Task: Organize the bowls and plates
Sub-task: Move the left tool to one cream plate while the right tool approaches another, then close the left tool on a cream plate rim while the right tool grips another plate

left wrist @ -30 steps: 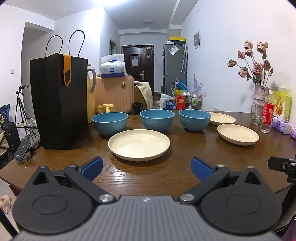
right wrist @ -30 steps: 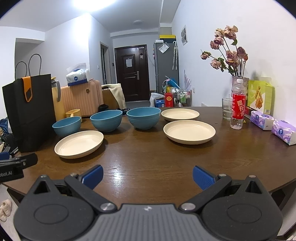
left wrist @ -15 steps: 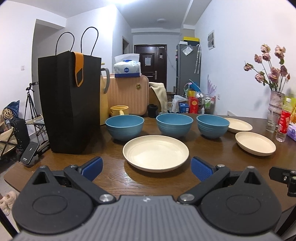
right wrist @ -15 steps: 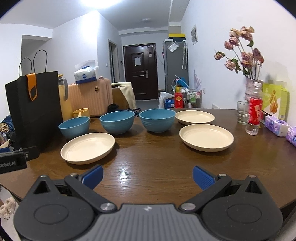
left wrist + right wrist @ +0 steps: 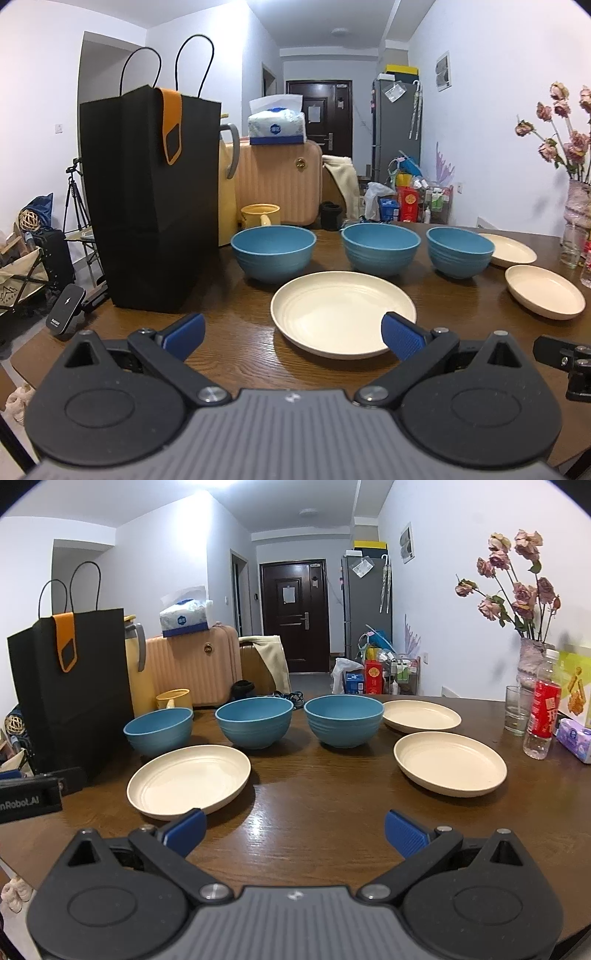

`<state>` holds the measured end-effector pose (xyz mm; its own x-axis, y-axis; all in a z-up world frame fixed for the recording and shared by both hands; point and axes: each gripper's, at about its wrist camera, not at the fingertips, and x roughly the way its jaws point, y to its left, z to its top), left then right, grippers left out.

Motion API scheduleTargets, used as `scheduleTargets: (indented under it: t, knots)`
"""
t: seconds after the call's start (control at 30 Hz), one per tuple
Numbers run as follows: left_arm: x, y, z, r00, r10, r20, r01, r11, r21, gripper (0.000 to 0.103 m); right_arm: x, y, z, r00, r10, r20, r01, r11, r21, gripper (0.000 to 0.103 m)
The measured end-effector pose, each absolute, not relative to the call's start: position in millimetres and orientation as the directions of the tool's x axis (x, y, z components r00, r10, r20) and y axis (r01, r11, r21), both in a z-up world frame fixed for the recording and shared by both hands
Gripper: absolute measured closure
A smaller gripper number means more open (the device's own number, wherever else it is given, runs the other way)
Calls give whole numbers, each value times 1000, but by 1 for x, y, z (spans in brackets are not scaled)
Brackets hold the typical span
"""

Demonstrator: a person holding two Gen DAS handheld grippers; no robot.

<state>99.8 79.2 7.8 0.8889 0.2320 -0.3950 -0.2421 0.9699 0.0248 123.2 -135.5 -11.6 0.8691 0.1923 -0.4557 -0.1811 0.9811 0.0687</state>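
Three blue bowls stand in a row on the brown table: left bowl [image 5: 273,252] [image 5: 159,729], middle bowl [image 5: 380,248] [image 5: 254,720], right bowl [image 5: 460,250] [image 5: 343,718]. A cream plate [image 5: 341,314] [image 5: 188,779] lies in front of them. Two more cream plates sit to the right, a near one [image 5: 545,290] [image 5: 448,762] and a far one [image 5: 511,249] [image 5: 421,714]. My left gripper [image 5: 293,334] is open, just short of the front plate, its right pad over the rim. My right gripper [image 5: 293,830] is open above bare table, holding nothing.
A tall black paper bag [image 5: 147,214] [image 5: 70,686] stands at the table's left. A vase of dried roses [image 5: 532,657], a glass [image 5: 516,709], a red-labelled bottle [image 5: 542,720] and tissue packs [image 5: 574,738] crowd the right edge. Suitcases [image 5: 277,181] stand beyond the table.
Both grippers have moved forward over the table, so the bowls and plates look nearer. Their jaws stayed open. The left view has also swung left, shifting the front plate rightward.
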Motion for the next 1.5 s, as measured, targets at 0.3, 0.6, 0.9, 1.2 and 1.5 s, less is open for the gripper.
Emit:
scheduleTargets:
  t: [0.3, 0.6, 0.9, 1.2, 1.5]
  knots:
    - [128, 100, 0, 869, 256, -424, -267, 963, 34, 0, 152, -113, -20, 856, 200, -478, -182, 980, 83, 0]
    - [157, 117, 1, 857, 264, -442, -273, 961, 45, 0, 191, -92, -27, 827, 208, -522, -182, 978, 100, 0]
    - [205, 138, -2, 807, 263, -529, -285, 958, 42, 0, 233, -75, -29, 805, 196, -560, -192, 979, 67, 2]
    - [263, 169, -23, 698, 217, -682, -320, 947, -26, 0, 286, -63, -43, 749, 215, -627, -181, 976, 119, 18]
    - [300, 175, -42, 628, 227, -744, -340, 940, -1, 7, 324, -52, -65, 681, 245, -690, -163, 970, 183, 46]
